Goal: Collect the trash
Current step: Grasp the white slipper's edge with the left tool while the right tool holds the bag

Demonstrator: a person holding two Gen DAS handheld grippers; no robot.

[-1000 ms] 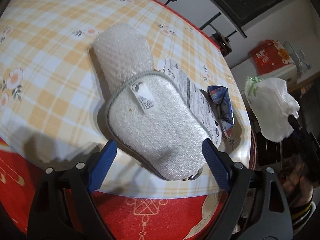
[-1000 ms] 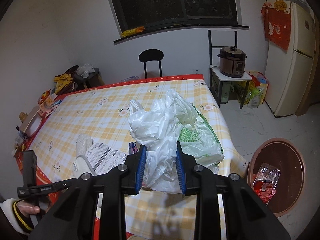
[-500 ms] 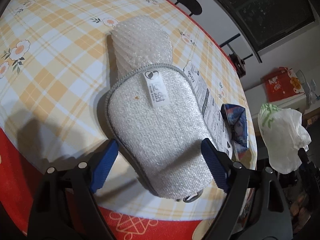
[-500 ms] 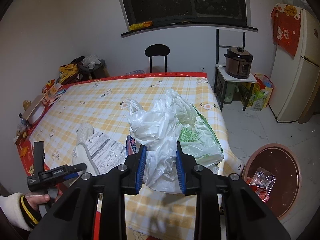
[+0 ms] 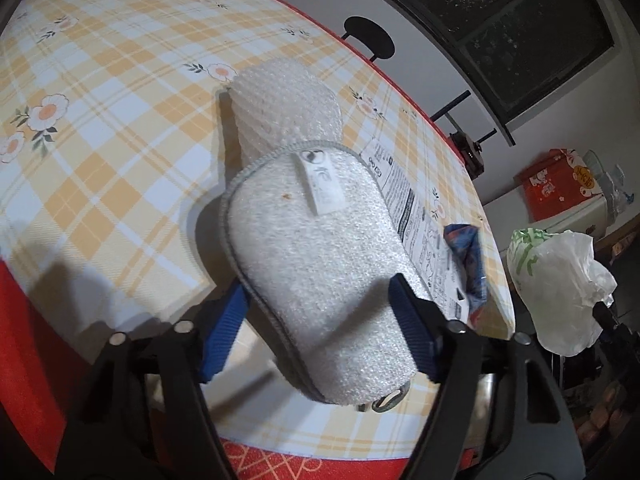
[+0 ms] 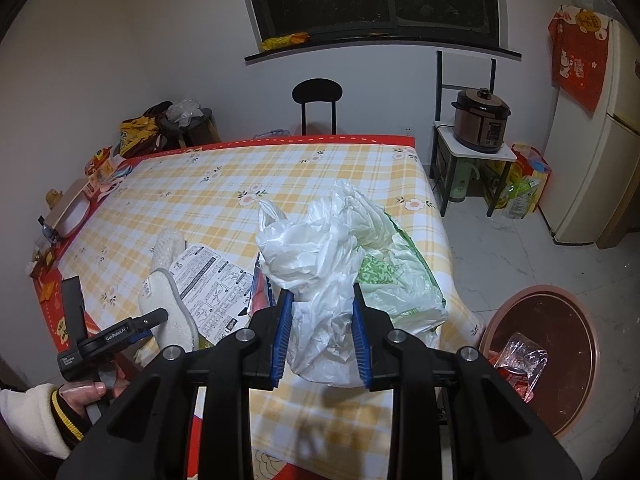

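Observation:
A white padded pouch (image 5: 312, 248) with a grey seam and a small label lies at the near edge of the checked table (image 5: 100, 128). My left gripper (image 5: 318, 320) is closing, and its blue pads touch both sides of the pouch. The pouch partly covers a piece of bubble wrap (image 5: 284, 108). To the right lie a printed leaflet (image 5: 416, 216) and a crumpled blue wrapper (image 5: 468, 256). My right gripper (image 6: 322, 332) is shut on a crumpled white plastic bag (image 6: 320, 248), which it holds above the table's near right corner.
A round brown bin (image 6: 560, 320) holding clear plastic packaging stands on the floor at the right. A black chair (image 6: 316, 92) stands behind the table, with a rice cooker (image 6: 480, 120) on a stand and a fridge (image 6: 600, 140) to the right. Snack packets (image 6: 100, 168) crowd the table's left edge.
The left gripper's jaws have narrowed from wide apart to touching the pouch's sides, and its view has tilted. The right gripper keeps the bag almost still.

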